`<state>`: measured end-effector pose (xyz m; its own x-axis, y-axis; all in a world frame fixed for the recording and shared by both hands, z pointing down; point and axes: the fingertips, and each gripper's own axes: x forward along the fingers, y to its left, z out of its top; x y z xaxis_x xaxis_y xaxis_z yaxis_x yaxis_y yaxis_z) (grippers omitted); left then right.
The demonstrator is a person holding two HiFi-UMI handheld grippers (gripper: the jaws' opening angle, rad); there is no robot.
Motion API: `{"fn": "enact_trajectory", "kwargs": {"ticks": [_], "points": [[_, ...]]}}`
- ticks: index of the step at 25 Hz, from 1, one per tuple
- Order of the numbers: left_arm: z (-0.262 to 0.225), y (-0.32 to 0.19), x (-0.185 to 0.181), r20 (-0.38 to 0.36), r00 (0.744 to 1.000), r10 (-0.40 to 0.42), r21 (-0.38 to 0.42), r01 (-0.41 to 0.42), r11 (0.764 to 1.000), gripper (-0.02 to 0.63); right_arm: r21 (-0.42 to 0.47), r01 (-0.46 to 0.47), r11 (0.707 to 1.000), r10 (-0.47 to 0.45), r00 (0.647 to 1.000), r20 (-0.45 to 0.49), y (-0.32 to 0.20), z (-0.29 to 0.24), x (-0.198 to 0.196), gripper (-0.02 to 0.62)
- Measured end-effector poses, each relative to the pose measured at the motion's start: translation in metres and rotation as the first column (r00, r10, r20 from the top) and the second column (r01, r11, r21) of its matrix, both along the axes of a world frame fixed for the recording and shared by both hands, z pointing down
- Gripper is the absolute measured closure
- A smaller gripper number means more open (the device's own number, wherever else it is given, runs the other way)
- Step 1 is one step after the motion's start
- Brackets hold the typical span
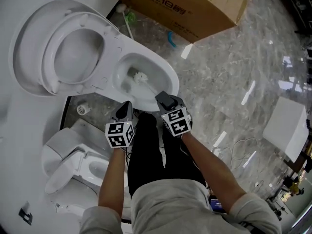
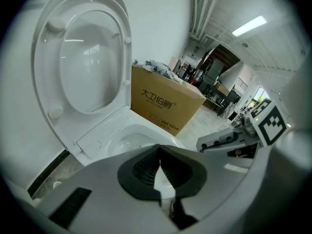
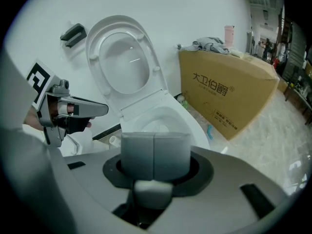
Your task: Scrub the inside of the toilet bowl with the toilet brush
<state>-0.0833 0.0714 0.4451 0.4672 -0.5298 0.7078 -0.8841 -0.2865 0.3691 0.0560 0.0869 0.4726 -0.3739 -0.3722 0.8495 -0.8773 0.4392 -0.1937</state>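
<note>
The white toilet bowl point(image 1: 168, 78) stands open, its seat and lid point(image 1: 29, 57) tipped back to the left. A white toilet brush point(image 1: 141, 76) has its head down inside the bowl. Its handle runs back into my right gripper point(image 1: 163, 99), which is shut on it at the bowl's near rim. In the right gripper view the pads of that gripper point(image 3: 154, 152) meet above the pale handle point(image 3: 152, 194), with the bowl point(image 3: 161, 121) beyond. My left gripper point(image 1: 127, 107) hovers shut and empty beside the rim. Its tips point(image 2: 158, 150) touch, facing the bowl point(image 2: 129, 139).
A large cardboard box point(image 1: 185, 9) stands behind the toilet, with a spare brush point(image 1: 127, 18) and a blue item point(image 1: 171, 39) on the floor by it. A second toilet point(image 1: 73, 165) lies lower left. A round holder point(image 1: 83, 109) sits on the floor. A white box point(image 1: 287, 128) stands at the right.
</note>
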Motion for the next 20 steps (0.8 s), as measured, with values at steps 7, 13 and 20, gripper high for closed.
{"fn": "enact_trajectory", "kwargs": {"ticks": [7, 13, 20], "points": [[-0.063, 0.021, 0.010, 0.016, 0.995, -0.097, 0.078, 0.095, 0.992, 0.597, 0.082, 0.027, 0.996, -0.029, 0.999, 0.029, 0.017, -0.057, 0.019, 0.448], [-0.104, 0.044, 0.022, 0.016, 0.981, -0.193, 0.127, 0.189, 0.974, 0.597, 0.127, 0.062, 0.990, -0.067, 0.997, 0.035, 0.032, -0.097, 0.033, 0.448], [-0.159, 0.064, 0.043, 0.034, 0.975, -0.219, 0.221, 0.206, 0.953, 0.597, 0.225, 0.064, 0.972, -0.084, 0.993, 0.083, 0.044, -0.153, 0.050, 0.448]]}}
